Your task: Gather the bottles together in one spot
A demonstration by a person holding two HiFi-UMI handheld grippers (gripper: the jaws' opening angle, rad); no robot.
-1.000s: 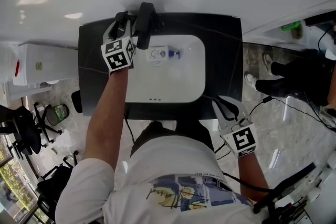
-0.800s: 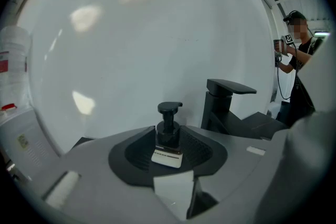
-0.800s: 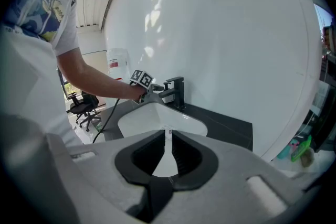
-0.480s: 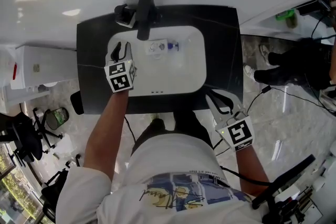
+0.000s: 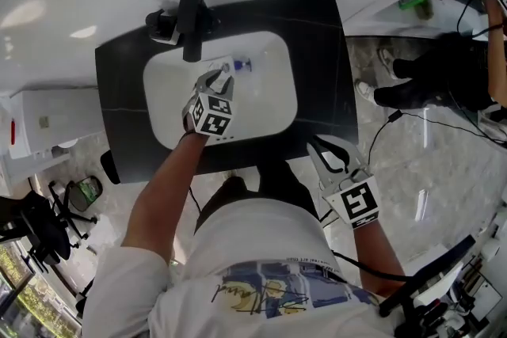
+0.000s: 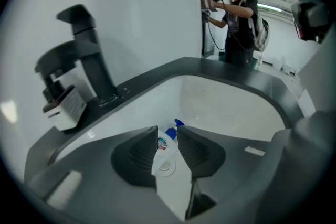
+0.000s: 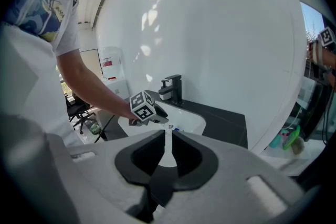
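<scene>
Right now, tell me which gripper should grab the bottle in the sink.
Left. The left gripper is in the sink, jaws closing, the bottle lined up in their gap. The right gripper hangs beyond the counter's front edge, empty.

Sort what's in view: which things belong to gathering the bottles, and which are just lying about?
On the job: small white plastic bottle with blue cap, lying in the white sink basin; left gripper, jaws closing, bottle in line between them.
Lying about: black faucet; black countertop; right gripper, empty, held clear of the sink.
</scene>
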